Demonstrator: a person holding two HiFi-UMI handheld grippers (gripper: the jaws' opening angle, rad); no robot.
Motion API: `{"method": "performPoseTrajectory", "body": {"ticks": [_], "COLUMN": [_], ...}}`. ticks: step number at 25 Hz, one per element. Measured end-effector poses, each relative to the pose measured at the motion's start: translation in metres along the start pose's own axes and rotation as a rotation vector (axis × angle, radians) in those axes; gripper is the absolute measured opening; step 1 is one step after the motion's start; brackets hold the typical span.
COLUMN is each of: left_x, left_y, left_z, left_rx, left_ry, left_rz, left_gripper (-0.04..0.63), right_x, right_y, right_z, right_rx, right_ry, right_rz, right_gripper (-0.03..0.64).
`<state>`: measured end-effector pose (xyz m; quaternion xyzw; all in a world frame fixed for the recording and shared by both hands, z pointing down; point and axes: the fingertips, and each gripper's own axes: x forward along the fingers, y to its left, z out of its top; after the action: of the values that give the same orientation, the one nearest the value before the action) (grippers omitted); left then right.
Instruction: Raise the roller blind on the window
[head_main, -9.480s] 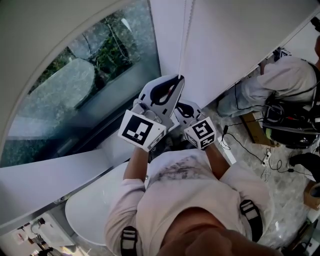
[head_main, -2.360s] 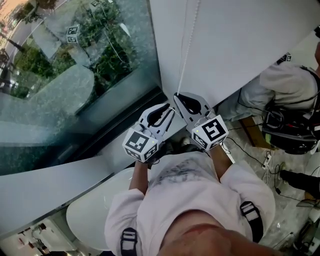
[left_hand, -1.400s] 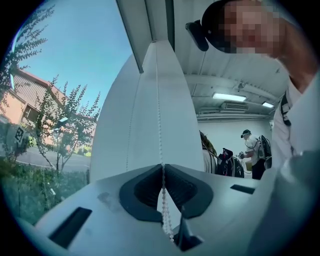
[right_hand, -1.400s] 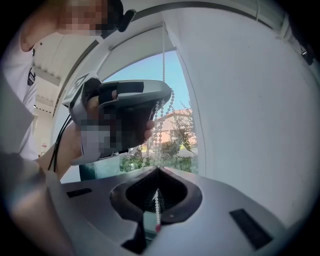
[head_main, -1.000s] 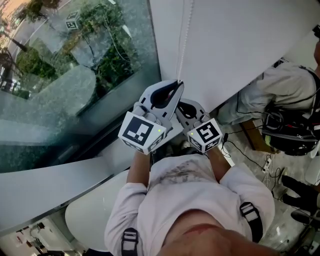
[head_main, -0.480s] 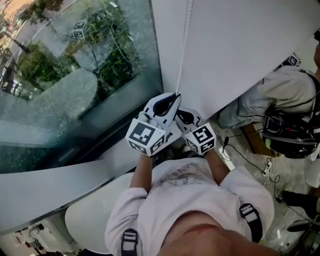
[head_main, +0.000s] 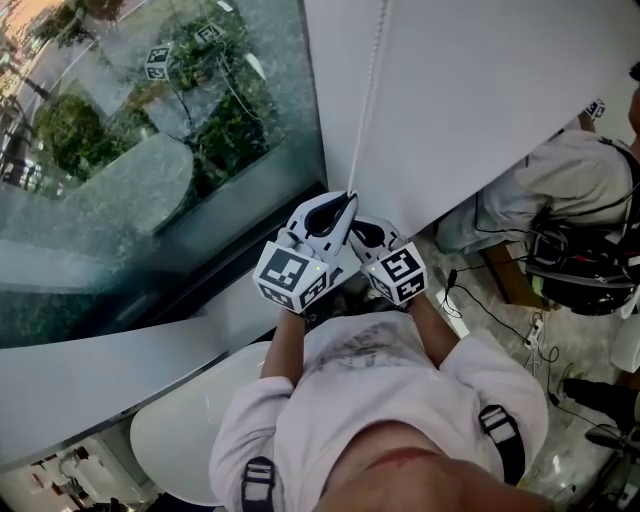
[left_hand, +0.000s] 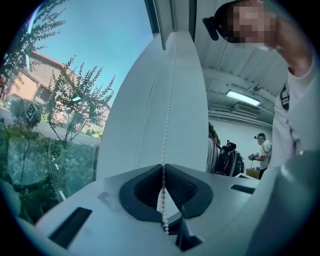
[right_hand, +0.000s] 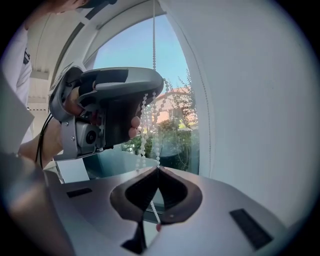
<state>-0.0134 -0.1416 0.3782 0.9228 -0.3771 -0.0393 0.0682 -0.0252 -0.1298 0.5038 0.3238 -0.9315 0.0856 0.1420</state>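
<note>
Window glass (head_main: 150, 150) fills the head view from 9 to 11 o'clock, with shrubs and a paved road showing through it; under it a white sill (head_main: 100, 370) slants across, and at 7 o'clock lies a round white tabletop (head_main: 180, 430); the roller blind's own sheet I cannot pick out for certain in any view.

At the middle, the blind's bead chain (head_main: 365, 100) drops from 12 o'clock along the seam between the glass and a white panel (head_main: 480, 90); the left gripper (head_main: 347, 198) points up toward 12 o'clock with its jaws pressed together on the chain; in the left gripper view the beads run down into the meeting tips and a short tail hangs behind them; the right gripper (head_main: 358, 232) sits just beside it at 5 o'clock, lower on the chain, its jaws likewise pinching the beads; in the right gripper view loose strands dangle just above the tips, and the left gripper shows at 10 o'clock.

At 3 o'clock of the head view a person in white (head_main: 560, 170) sits beside dark gear (head_main: 580, 260); cables (head_main: 490, 300) trail over the pale floor at 4 o'clock.
</note>
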Motion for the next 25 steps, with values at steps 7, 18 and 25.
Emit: {"method": "performPoseTrajectory", "body": {"ticks": [7, 18, 25], "left_x": [-0.003, -0.024, -0.048], "left_y": [0.001, 0.008, 0.011], "left_z": [0.001, -0.024, -0.032], "left_rx": [0.018, -0.026, -0.049], "left_ry": [-0.012, 0.018, -0.022], "left_rz": [0.024, 0.062, 0.103], "left_gripper": [0.017, 0.056, 0.063], "right_x": [-0.003, -0.022, -0.040], "right_y": [0.001, -0.003, 0.004], "right_z": [0.006, 0.006, 0.022], "right_rx": [-0.120, -0.173, -0.166], "right_ry": [-0.020, -0.018, -0.062], "right_rz": [-0.024, -0.091, -0.088], "right_gripper": [0.063, 0.064, 0.163]}}
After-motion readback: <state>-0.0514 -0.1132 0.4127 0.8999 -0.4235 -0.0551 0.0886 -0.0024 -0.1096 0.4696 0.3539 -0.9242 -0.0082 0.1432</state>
